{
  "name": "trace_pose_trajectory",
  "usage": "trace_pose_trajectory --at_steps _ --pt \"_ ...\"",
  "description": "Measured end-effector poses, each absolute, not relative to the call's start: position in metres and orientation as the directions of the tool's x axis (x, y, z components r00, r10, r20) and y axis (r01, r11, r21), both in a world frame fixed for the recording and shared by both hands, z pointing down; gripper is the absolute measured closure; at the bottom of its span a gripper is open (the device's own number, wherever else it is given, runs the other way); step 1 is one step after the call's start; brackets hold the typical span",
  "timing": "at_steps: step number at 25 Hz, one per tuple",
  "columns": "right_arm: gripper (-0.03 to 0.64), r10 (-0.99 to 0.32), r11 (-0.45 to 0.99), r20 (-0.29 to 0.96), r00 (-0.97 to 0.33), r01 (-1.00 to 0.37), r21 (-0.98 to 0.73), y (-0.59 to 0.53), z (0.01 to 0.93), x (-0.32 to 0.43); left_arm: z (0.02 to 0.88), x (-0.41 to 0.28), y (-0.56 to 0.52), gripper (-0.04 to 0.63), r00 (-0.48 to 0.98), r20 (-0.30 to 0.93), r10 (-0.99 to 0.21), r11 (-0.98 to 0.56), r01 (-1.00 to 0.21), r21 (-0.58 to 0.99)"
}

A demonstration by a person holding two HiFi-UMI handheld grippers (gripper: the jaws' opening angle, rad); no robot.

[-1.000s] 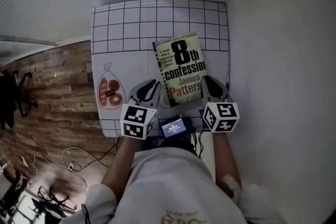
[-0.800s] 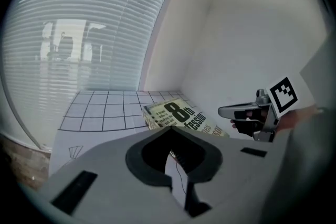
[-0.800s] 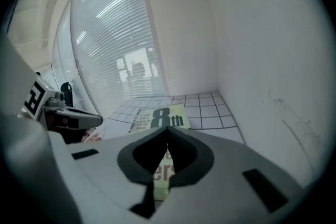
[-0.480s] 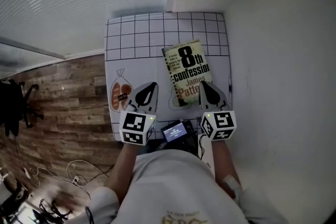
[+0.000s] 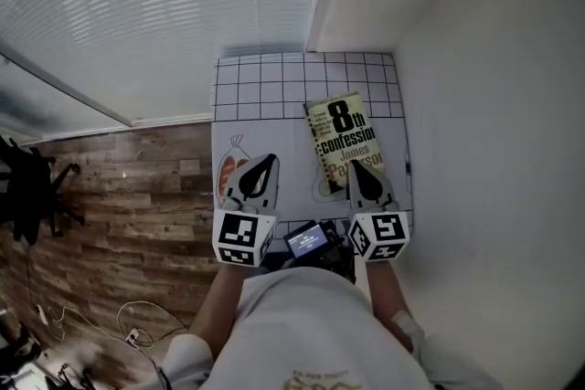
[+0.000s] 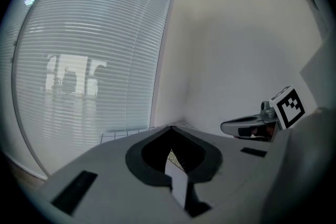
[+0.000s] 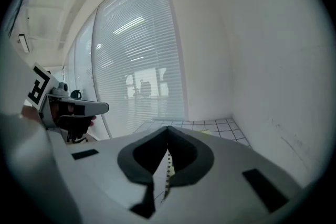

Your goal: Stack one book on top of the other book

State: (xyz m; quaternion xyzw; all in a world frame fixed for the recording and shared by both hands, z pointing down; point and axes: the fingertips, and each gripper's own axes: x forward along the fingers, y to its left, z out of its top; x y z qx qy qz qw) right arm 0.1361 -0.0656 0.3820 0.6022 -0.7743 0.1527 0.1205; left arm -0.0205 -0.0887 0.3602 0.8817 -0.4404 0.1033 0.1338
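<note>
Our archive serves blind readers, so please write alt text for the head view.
Seen from above, a book titled "8th confession" lies on a white gridded table beside a white wall. The person holds the left gripper and right gripper above the table's near end, both shut and empty. A bread drawing marks the table's left side.

The table (image 5: 265,91) at the upper centre of the head view is white with a black grid; an orange-brown bag drawing (image 5: 230,173) marks its left part. The book (image 5: 343,137) has a pale yellow cover with black lettering. The left gripper (image 5: 263,160) and right gripper (image 5: 358,165) are grey, with black-and-white marker cubes. The floor (image 5: 119,187) at left shows brown wood planks.
</note>
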Motion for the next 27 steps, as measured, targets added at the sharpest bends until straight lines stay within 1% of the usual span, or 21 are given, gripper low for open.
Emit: trace_pose_trajectory --at_steps 5,10,16,19,27 --pt "0.611 -0.909 0.231 0.339 -0.243 -0.970 -0.077 -0.058 0.365 0.116 0.338 -0.044 -0.080 0.588 0.571 0.258 -0.779 -0.563 -0.819 0.110" --pt "0.611 -0.919 0.232 0.312 -0.241 -0.970 -0.067 -0.060 0.355 0.107 0.337 -0.068 -0.074 0.588 0.547 0.228 -0.805 -0.531 -0.837 0.131" --pt "0.611 -0.927 0.221 0.296 -0.230 -0.973 -0.062 -0.061 0.350 0.103 0.332 -0.092 -0.076 0.588 0.481 0.221 -0.848 -0.479 -0.875 0.069" --pt "0.611 -0.927 0.231 0.288 -0.239 -0.971 -0.061 -0.062 0.348 0.100 0.329 -0.097 -0.076 0.588 0.462 0.206 -0.863 -0.461 -0.886 0.056" --pt "0.611 -0.919 0.256 0.295 -0.261 -0.965 -0.056 -0.064 0.348 0.094 0.328 -0.095 -0.077 0.588 0.469 0.202 -0.860 -0.465 -0.883 0.068"
